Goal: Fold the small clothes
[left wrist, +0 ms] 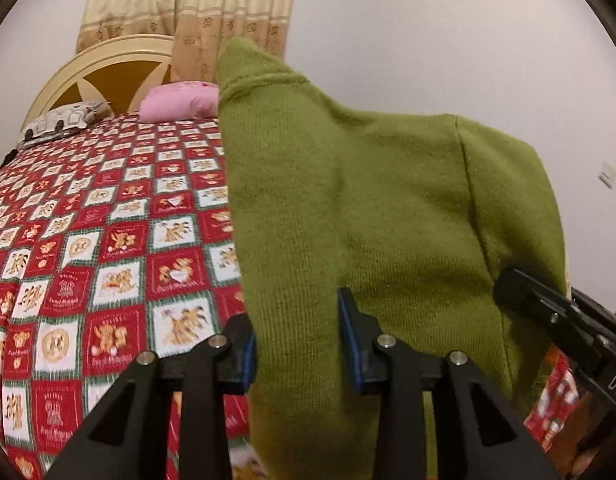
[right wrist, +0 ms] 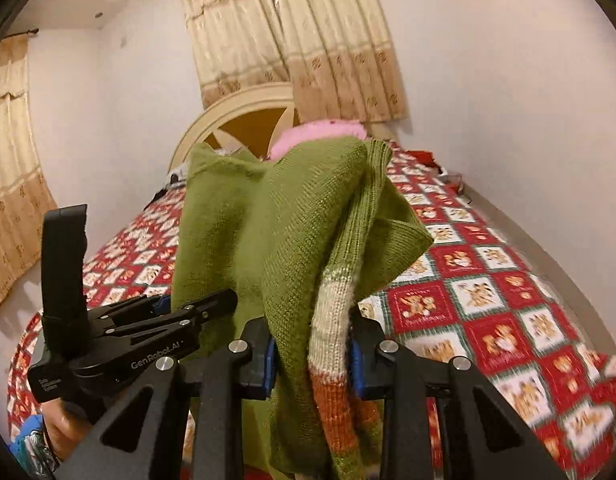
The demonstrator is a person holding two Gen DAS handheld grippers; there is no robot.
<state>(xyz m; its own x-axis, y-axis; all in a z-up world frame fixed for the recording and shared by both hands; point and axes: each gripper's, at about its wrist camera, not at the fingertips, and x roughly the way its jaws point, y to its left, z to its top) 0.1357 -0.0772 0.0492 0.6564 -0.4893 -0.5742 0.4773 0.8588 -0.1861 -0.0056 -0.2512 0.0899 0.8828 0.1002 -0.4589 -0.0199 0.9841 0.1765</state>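
Observation:
A green knit sweater (left wrist: 388,208) with a cream and orange striped part (right wrist: 332,340) hangs lifted above the bed. In the left wrist view my left gripper (left wrist: 300,344) is shut on a fold of the green knit, with the blue pads pressing from both sides. In the right wrist view my right gripper (right wrist: 312,356) is shut on the striped part and the green fabric beside it. The right gripper (left wrist: 512,292) also shows at the sweater's right edge in the left wrist view. The left gripper (right wrist: 192,304) shows beside the sweater's left edge in the right wrist view.
Below lies a bed with a red and white checked quilt (left wrist: 108,240). A pink pillow (left wrist: 180,104), a patterned cushion (left wrist: 64,120) and a cream headboard (left wrist: 108,56) are at the far end. Curtains (right wrist: 292,40) hang behind. A hand (right wrist: 64,432) holds the left gripper.

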